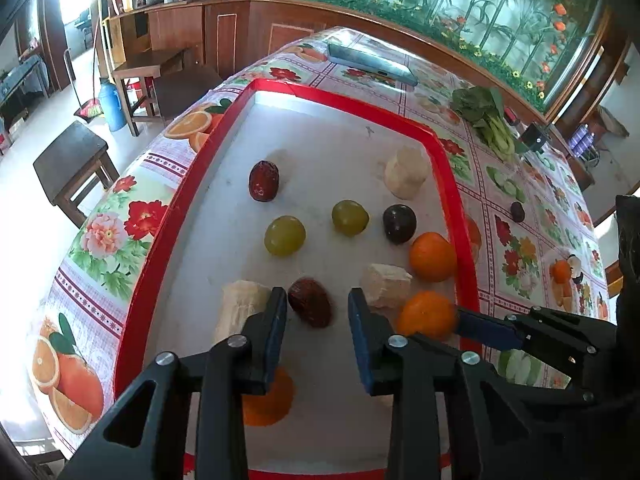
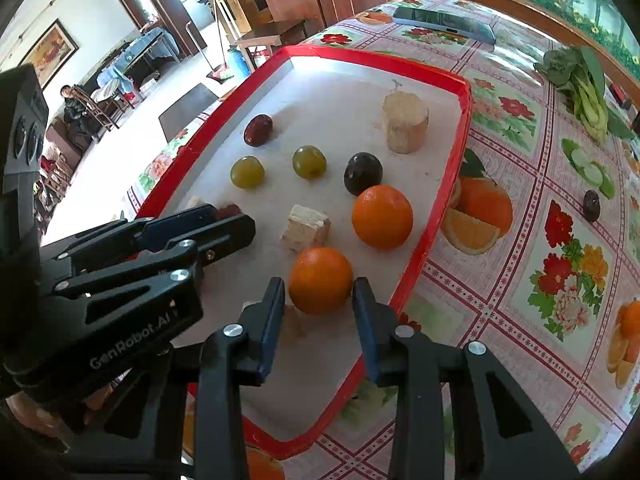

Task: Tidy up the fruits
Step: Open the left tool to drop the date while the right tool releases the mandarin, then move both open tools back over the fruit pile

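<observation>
A red-rimmed tray (image 1: 160,272) (image 2: 440,184) holds the fruit: two green grapes (image 1: 285,236) (image 1: 350,217), a dark plum (image 1: 399,224), two red dates, oranges and pale cut pieces. My left gripper (image 1: 318,312) is open, its fingertips either side of the nearer red date (image 1: 310,308), which lies on the tray. My right gripper (image 2: 320,300) is open too, and its fingertips flank the nearer orange (image 2: 320,280) close on both sides. That orange rests on the tray near the right rim. A second orange (image 2: 382,216) sits just beyond it.
A small dark plum (image 2: 591,205) lies alone on the flowered tablecloth right of the tray. A phone (image 1: 372,65) and a leafy green vegetable (image 1: 486,116) lie farther back. A pale cube (image 2: 306,228) sits between the two grippers. Stools stand left of the table.
</observation>
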Demonstrator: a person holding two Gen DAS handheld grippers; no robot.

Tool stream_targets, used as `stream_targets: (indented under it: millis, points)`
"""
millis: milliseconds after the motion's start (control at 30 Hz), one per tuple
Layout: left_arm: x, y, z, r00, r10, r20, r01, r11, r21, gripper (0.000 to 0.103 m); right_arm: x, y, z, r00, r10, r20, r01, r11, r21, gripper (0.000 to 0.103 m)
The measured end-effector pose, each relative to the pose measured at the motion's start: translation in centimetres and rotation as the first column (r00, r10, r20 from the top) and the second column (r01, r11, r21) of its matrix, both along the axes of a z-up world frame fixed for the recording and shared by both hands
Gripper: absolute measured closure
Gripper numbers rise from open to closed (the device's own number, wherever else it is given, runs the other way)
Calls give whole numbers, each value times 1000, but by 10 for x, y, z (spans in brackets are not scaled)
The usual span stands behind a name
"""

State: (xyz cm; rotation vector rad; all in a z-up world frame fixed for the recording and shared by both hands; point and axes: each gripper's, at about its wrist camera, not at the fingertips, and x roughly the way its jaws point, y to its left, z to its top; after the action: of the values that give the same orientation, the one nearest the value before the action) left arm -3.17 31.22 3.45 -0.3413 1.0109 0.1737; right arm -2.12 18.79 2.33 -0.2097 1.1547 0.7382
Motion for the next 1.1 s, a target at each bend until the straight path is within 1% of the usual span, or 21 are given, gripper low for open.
stream_targets:
  millis: [33, 67, 100, 267, 400, 533, 600, 667, 767, 900, 1033, 1100]
  points:
    - [-1, -1, 1, 1000, 2, 0, -2, 1000, 6, 66, -1, 0, 1, 1000, 2, 9, -2, 1000, -6, 60]
    - [-1, -2, 1, 1000, 3, 1, -3, 1000, 12, 62, -3, 0, 2, 1000, 3, 23, -3, 1000, -16, 53]
    - [-2, -3, 2, 1000, 3, 3, -3, 1000, 18, 61, -4, 0, 3, 1000, 7, 28, -6, 1000, -15, 53]
    - [-3, -7, 7, 1000, 3, 8, -3, 1000, 21, 60, -11, -5, 10, 998, 11, 63, -9, 1000, -22, 52]
    - [-6, -13, 13, 1000, 13, 23, -14, 999, 42, 52, -17, -13, 18, 997, 7, 74, -5, 1000, -16, 52]
    - [-7, -21, 18, 999, 14, 30, -16, 998, 61, 51, -22, -24, 23, 997, 0, 79, 1, 1000, -13, 52]
    - [-6, -26, 20, 999, 21, 28, -23, 997, 68, 47, -25, -32, 25, 997, -7, 81, 8, 1000, -9, 52]
    - [-5, -33, 23, 999, 19, 37, -21, 998, 66, 47, -27, -40, 28, 996, -15, 85, 16, 1000, -8, 51]
    - [3, -46, 26, 999, -6, 38, 3, 998, 70, 47, -26, -57, 32, 995, -48, 93, 48, 999, -1, 51]
    - [17, -73, 29, 998, -60, 37, 58, 996, 74, 47, -15, -96, 37, 987, -136, 91, 134, 991, 23, 51]
    - [36, -106, 30, 991, -131, 27, 129, 989, 75, 46, 1, -144, 36, 966, -246, 76, 243, 969, 38, 49]
    - [49, -126, 28, 985, -172, 18, 171, 982, 77, 46, 9, -173, 33, 949, -310, 62, 307, 950, 46, 49]
